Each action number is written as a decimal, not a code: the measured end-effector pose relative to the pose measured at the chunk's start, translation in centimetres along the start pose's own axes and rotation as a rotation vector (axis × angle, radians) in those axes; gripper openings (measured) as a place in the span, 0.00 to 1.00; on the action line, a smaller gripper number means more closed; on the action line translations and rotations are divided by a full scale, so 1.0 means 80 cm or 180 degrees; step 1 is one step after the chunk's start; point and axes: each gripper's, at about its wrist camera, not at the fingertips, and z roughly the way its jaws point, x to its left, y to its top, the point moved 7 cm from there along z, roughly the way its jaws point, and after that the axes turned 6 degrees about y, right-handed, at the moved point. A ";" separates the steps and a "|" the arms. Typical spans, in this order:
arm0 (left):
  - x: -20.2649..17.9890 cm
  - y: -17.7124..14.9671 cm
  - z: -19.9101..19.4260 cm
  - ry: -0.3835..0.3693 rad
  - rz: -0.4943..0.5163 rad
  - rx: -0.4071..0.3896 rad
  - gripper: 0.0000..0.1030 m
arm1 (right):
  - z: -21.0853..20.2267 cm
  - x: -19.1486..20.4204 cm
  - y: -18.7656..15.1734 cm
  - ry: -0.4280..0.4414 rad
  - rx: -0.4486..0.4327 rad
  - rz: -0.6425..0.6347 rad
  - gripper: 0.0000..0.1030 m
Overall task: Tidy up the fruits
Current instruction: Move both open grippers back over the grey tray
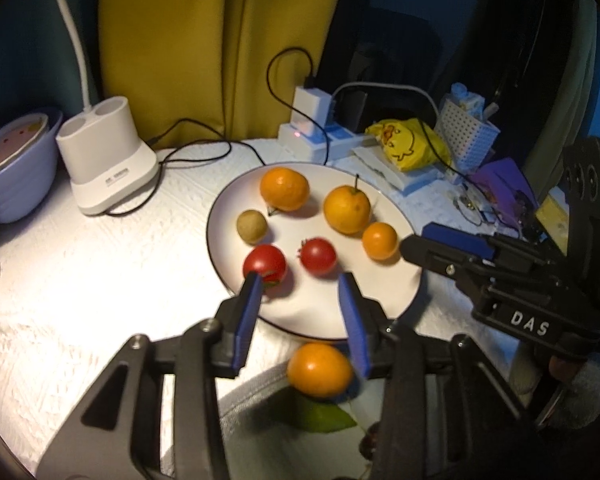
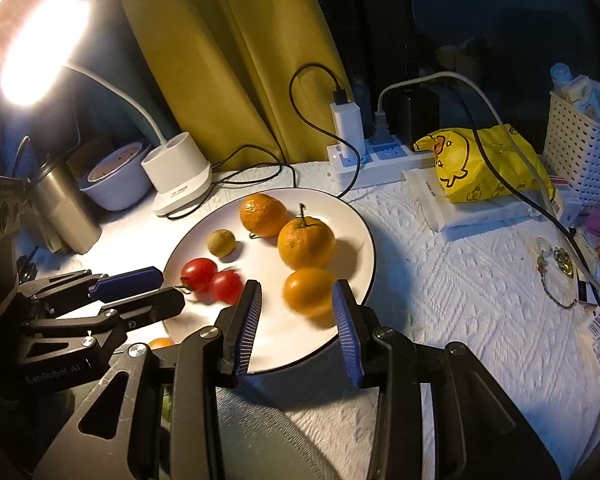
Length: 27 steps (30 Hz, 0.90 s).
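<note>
That small orange (image 1: 319,369) nearest the lens is sitting off the plate (image 1: 400,304), so the left tongs (image 1: 302,280) and right tongs (image 2: 296,292), both spread and empty, are probably hovering for pickups.

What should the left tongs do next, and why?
Probably draw the left tongs back and lower them around the orange lying just off the near rim of the plate. The tongs stand open with nothing gripped. Six fruits already sit on the plate, and this orange looks like the only one outside it.
</note>
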 end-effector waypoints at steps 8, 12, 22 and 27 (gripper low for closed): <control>0.003 -0.008 -0.033 0.0010 -0.0020 -0.0096 0.40 | -0.022 0.024 -0.015 0.0013 -0.0004 -0.0032 0.38; 0.005 -0.017 -0.049 0.0014 -0.0027 -0.0134 0.40 | -0.032 0.035 -0.024 0.0013 0.0000 -0.0048 0.38; 0.008 -0.043 -0.084 0.0028 -0.0047 -0.0192 0.40 | -0.055 0.062 -0.047 0.0023 0.0000 -0.0087 0.38; 0.009 -0.057 -0.095 0.0030 -0.0061 -0.0194 0.40 | -0.061 0.071 -0.058 0.0031 0.0014 -0.0097 0.38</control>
